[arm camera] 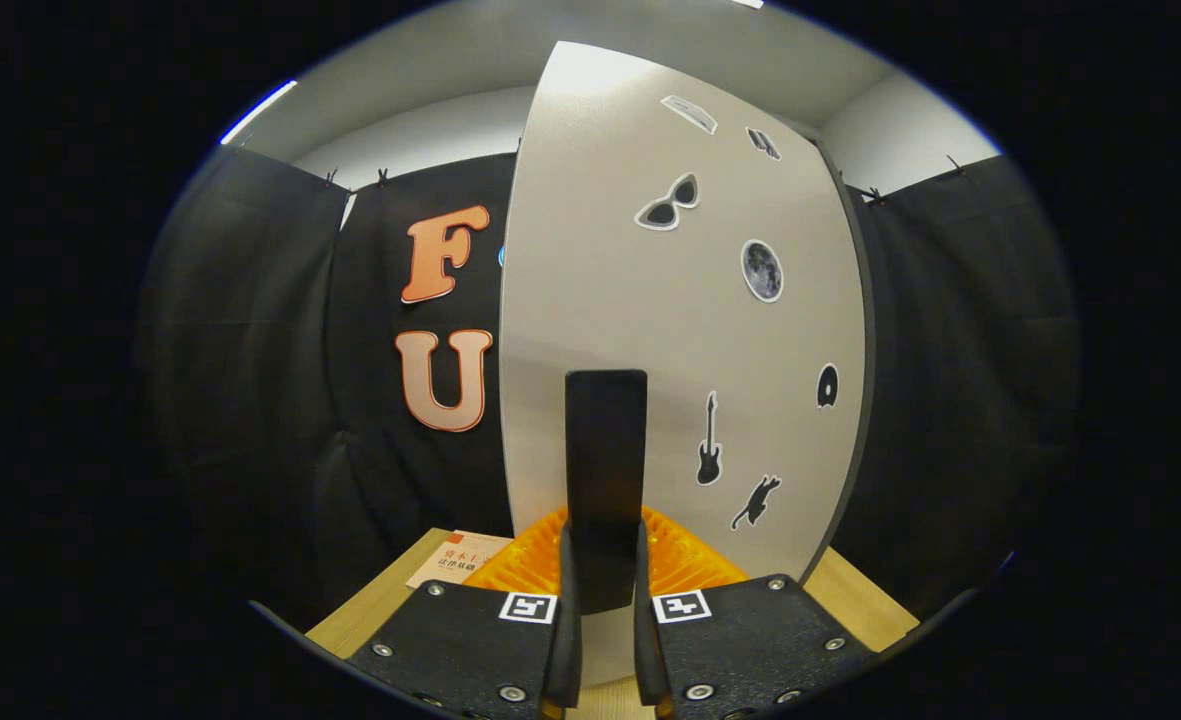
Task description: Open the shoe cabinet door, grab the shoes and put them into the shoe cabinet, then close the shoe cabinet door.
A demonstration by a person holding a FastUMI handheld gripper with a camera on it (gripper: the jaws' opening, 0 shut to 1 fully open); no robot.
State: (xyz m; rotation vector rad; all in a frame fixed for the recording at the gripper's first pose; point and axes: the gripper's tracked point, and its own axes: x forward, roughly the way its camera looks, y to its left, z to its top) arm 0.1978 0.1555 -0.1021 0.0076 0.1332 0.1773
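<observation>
Gripper [605, 640]: fingers closed on the tall black door handle [606, 470] | Light grey shoe cabinet door [650, 300], sticker-decorated, directly beyond the fingers, upright | Orange ribbed object [685, 560] near, behind the handle | Book [455, 560] left on wooden table [850, 595]

orange tray [690, 562], booklet [460, 560], wooden table [370, 610]
</observation>
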